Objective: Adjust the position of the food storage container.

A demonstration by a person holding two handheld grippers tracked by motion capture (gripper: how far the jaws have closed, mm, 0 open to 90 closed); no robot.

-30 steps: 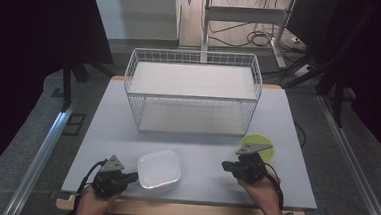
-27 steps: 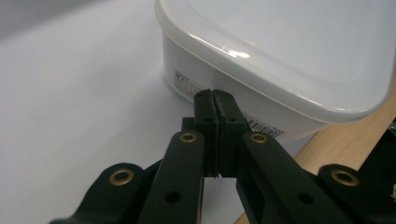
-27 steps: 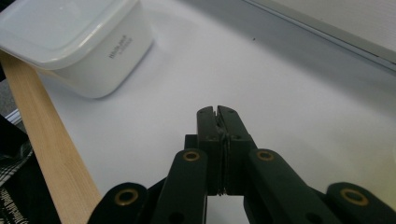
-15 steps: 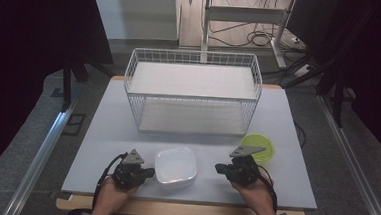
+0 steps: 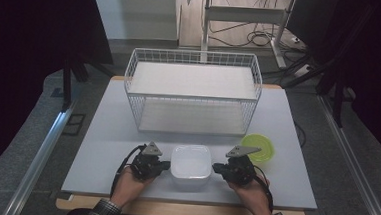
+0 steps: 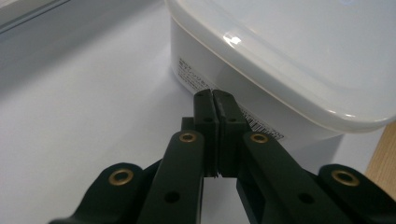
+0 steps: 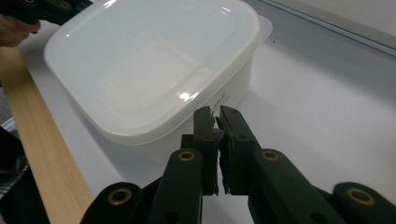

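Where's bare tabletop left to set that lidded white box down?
Bare: the left strip between the white wire basket and the left tool, and the far-right edge. Crowded: the front middle, where the white lidded plastic box, both tools and the lime-green bowl sit.

Two hand-held grippers, the left gripper (image 5: 164, 164) and the right gripper (image 5: 218, 168), are black, each topped by a grey three-cornered plate. Brass-ringed screws stud the black jaws. Black cables loop toward six o'clock. Plaid sleeves (image 5: 98, 211) cover both wrists.
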